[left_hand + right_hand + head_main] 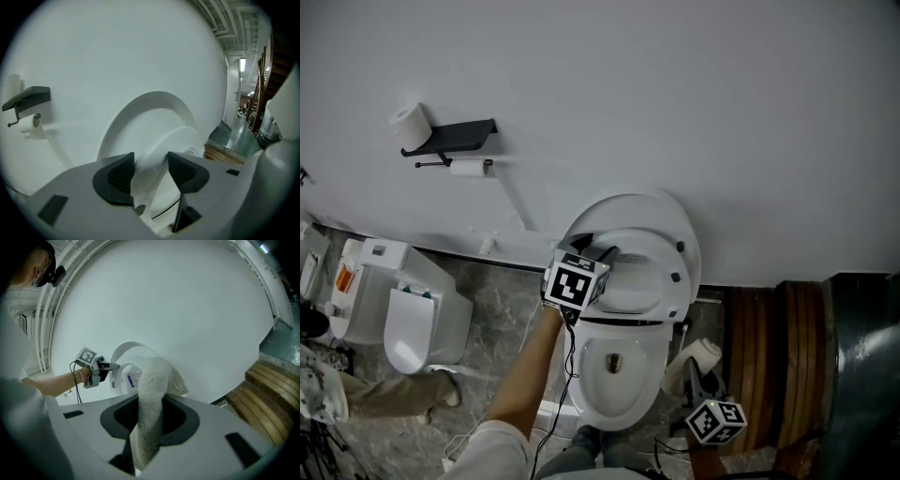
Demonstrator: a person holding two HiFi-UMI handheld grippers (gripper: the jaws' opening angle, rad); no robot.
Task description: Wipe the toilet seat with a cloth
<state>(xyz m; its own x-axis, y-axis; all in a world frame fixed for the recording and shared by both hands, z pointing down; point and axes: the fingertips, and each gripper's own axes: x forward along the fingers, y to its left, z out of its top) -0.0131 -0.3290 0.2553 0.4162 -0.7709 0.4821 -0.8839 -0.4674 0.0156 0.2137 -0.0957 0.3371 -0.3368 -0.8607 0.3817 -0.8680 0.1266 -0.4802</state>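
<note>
The white toilet has its lid [628, 211] up against the wall and its seat [642, 281] raised in front of it, underside showing, above the bowl [614, 370]. My left gripper [602, 253] is at the seat's upper left rim. In the left gripper view its jaws [151, 171] stand wide, with the seat's edge [176, 143] between them and a gap at the pads. My right gripper [701, 384] hangs low to the right of the bowl, shut on a pale terry cloth [152, 380] that sticks up from the jaws [150, 416].
A black paper holder [455, 136] with two rolls hangs on the wall at the left. A white floor unit [412, 319] stands to the left of the toilet. Wooden steps [778, 356] lie to the right. A cable [572, 375] hangs along my left arm.
</note>
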